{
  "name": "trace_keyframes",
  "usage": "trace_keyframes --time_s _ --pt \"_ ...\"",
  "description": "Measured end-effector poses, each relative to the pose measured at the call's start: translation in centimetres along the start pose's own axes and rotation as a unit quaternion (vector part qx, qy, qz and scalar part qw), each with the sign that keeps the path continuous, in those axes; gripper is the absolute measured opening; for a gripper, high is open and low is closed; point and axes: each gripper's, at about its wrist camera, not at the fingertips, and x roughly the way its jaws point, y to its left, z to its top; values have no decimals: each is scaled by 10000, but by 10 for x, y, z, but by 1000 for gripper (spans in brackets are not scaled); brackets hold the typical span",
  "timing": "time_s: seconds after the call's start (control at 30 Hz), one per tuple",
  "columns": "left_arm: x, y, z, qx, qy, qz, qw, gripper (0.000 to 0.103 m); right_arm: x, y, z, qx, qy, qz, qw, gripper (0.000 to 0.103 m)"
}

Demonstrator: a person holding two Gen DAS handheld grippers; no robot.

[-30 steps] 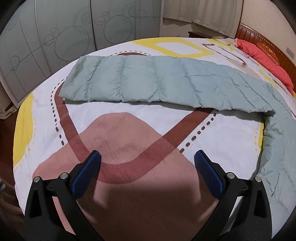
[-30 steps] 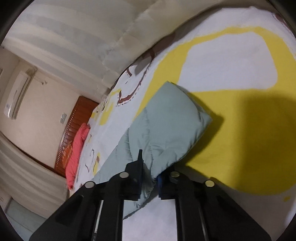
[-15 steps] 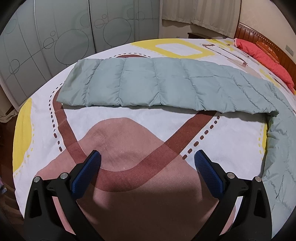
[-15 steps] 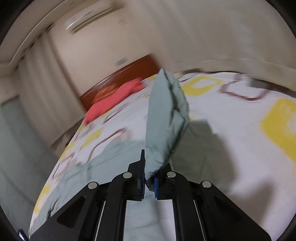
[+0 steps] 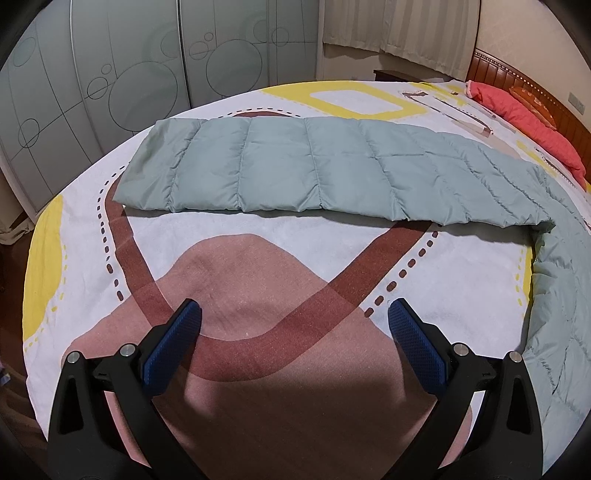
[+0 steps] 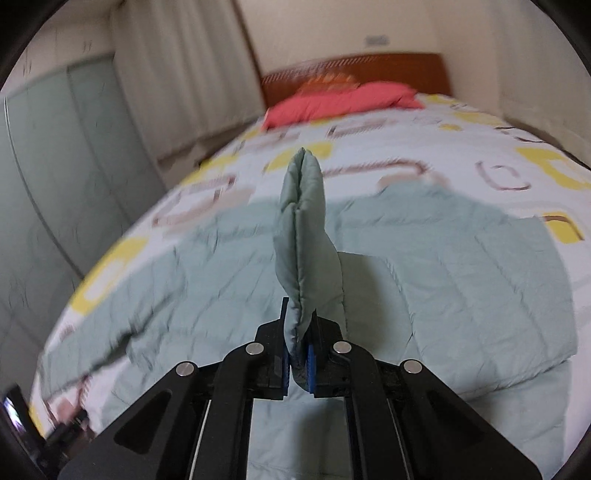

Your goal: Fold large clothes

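A large pale green quilted duvet (image 5: 332, 170) lies folded in a long strip across the bed, bending down the right side. My left gripper (image 5: 293, 325) is open and empty, hovering over the bare patterned sheet in front of the strip. In the right wrist view my right gripper (image 6: 298, 354) is shut on a doubled corner of the duvet (image 6: 304, 236), which stands upright between the blue pads above the rest of the duvet (image 6: 461, 280) spread on the bed.
The bed sheet (image 5: 258, 280) is white with brown, pink and yellow shapes. A red pillow (image 5: 524, 118) lies by the wooden headboard (image 6: 369, 66). Frosted wardrobe doors (image 5: 110, 74) stand beyond the bed's far edge. Curtains (image 5: 399, 26) hang at the back.
My right gripper has lifted the held duvet corner and swung round from the bed's side to face the headboard. My left gripper has drifted slightly, staying open.
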Motion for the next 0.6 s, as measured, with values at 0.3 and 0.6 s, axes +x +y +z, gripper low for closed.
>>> trace_keyframes --time_s 0.3,0.6 --pt "0 0 0 6 0 11 10000 101 40 47 -26 -715 717 -138 9948 15" --pt "0 0 0 6 -2 10 10000 101 9 41 -19 -532 420 476 9966 60"
